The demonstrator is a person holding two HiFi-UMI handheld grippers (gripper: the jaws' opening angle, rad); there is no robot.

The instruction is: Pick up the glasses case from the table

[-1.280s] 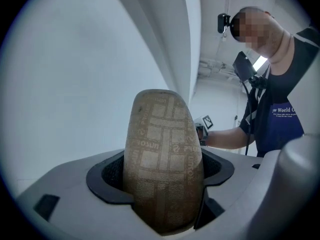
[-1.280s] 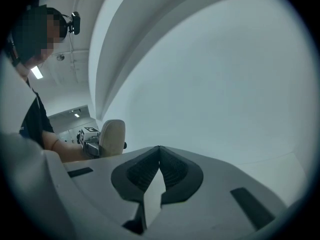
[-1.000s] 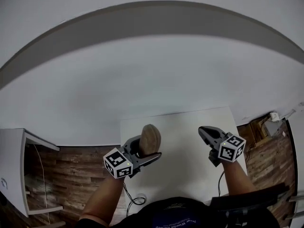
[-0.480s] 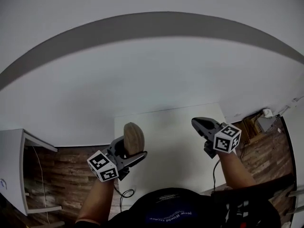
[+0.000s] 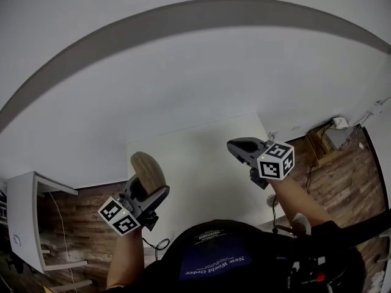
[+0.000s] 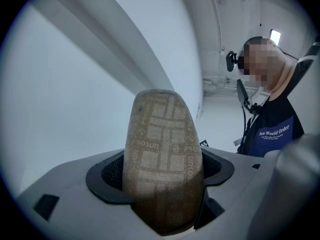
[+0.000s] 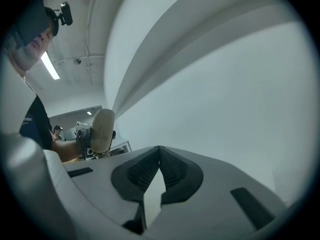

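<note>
Clamping the glasses case (image 6: 162, 159) between its jaws, the left gripper (image 5: 148, 189) holds it upright by its lower end, the pads pressed on both sides and the rounded tan top, woven with a pattern of squares and letters, standing well above them. From the head view the case shows over the left edge of the white table (image 5: 201, 163), lifted off its top. The right gripper (image 5: 235, 145) hangs over the table's right part with its jaw tips together and nothing between them; its own camera shows the case and the left gripper off to the side, against the far end of the room. The table top is plain and pale, a rectangle running from the person's body towards the white wall (image 5: 183, 84). A broad grey band (image 5: 183, 14) arcs across the wall high up. On either side of the table lies a floor of brown wood planks (image 5: 79, 224). At the left stands a white cabinet (image 5: 24, 212) with open shelves, and a dark cable (image 5: 160, 244) loops on the floor near the table's near left corner. At the right, by the wall, are a small box (image 5: 335, 136) and some wiring, too small to make out. The person's dark shirt (image 5: 214, 264), with pale print, fills the bottom edge.
</note>
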